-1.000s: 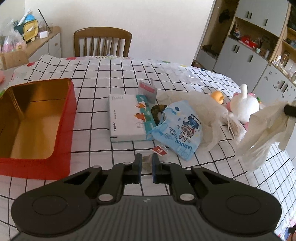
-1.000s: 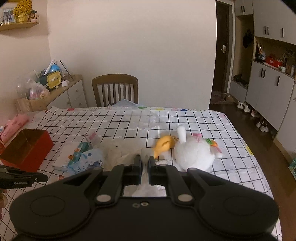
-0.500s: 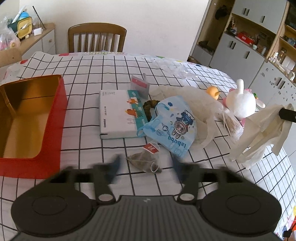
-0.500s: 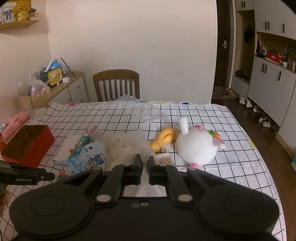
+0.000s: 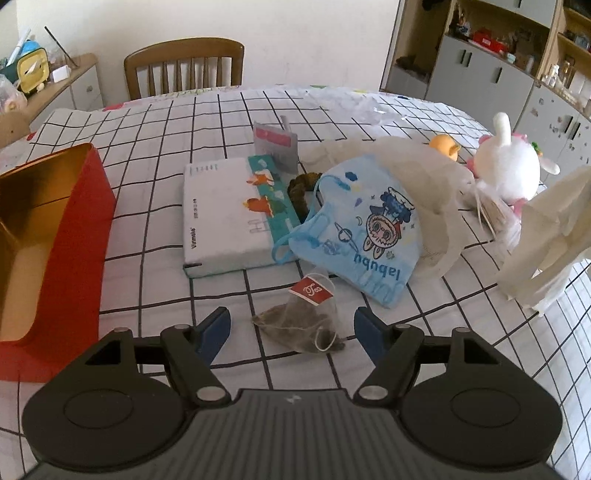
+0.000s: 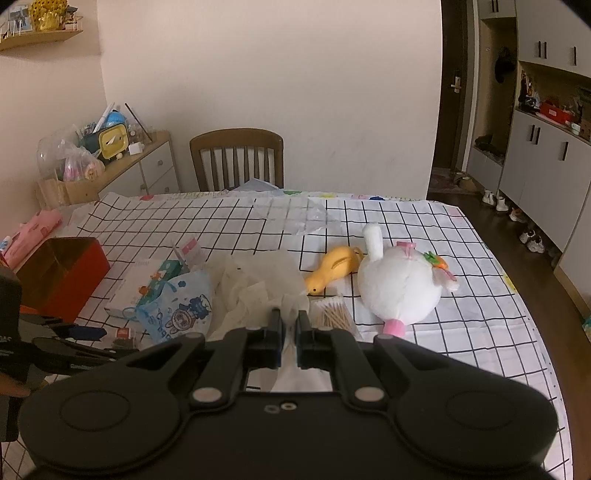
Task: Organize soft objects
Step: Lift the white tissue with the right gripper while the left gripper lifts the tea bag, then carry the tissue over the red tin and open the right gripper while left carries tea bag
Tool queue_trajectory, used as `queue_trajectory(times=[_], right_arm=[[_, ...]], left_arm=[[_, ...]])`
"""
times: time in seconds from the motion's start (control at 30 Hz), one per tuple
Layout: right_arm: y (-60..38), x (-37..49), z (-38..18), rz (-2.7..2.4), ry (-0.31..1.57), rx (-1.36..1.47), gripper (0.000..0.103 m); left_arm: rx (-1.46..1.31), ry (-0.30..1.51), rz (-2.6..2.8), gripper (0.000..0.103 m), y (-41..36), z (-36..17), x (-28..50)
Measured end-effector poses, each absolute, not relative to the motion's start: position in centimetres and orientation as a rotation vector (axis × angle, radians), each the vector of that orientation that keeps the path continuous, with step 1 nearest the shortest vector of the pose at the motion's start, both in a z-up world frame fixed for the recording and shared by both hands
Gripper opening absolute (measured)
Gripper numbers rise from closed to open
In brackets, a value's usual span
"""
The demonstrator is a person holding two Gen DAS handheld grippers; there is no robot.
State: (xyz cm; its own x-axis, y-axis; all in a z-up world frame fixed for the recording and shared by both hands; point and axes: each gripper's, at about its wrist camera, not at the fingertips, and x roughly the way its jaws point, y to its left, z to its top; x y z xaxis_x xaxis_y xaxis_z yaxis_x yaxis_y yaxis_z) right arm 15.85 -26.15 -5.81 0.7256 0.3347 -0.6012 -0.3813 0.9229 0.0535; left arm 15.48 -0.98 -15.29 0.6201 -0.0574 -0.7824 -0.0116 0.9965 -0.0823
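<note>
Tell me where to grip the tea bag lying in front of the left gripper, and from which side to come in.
Grip the tea bag across its bulging mesh body, coming down from above and the near side. It lies flat on the checked tablecloth, its red tag propped on the far side. The left gripper has just been opening; its jaws already straddle the pouch without touching, so lowering and closing should probably work.

Wooden chair [image 5: 184, 66] at far table edge. Sideboard [image 6: 146, 168] left, cluttered: yellow clock-like thing [image 6: 109, 142], plastic bags [image 6: 75, 162]. Grey cabinets [image 6: 543, 162] right, shoes [image 6: 530, 236] on dark floor. Wall shelf [image 6: 40, 35] upper left.
</note>
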Motion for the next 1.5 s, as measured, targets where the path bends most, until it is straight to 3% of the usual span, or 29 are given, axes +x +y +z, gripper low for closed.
queue_trajectory(times=[0.17, 0.33, 0.87, 1.5], right_arm=[[-26.1, 16.0, -5.9, 0.394, 0.652, -0.074, 0.007], [-25.9, 16.1, -5.9, 0.397, 0.652, -0.076, 0.007], [-23.0, 15.1, -2.2, 0.504, 0.603, -0.084, 0.007], [-8.7, 16.9, 3.4, 0.858, 0.513, -0.139, 0.007]], left_arm=[[-0.065, 0.897, -0.032, 0.038, -1.0, -15.2, 15.5], [-0.078, 0.882, -0.05, 0.017, -0.7, -15.0, 15.4], [-0.126, 0.823, -0.008, 0.015, 1.6, -9.9, 12.4], [-0.154, 0.755, 0.16, 0.016, 8.6, -3.8, 8.7]])
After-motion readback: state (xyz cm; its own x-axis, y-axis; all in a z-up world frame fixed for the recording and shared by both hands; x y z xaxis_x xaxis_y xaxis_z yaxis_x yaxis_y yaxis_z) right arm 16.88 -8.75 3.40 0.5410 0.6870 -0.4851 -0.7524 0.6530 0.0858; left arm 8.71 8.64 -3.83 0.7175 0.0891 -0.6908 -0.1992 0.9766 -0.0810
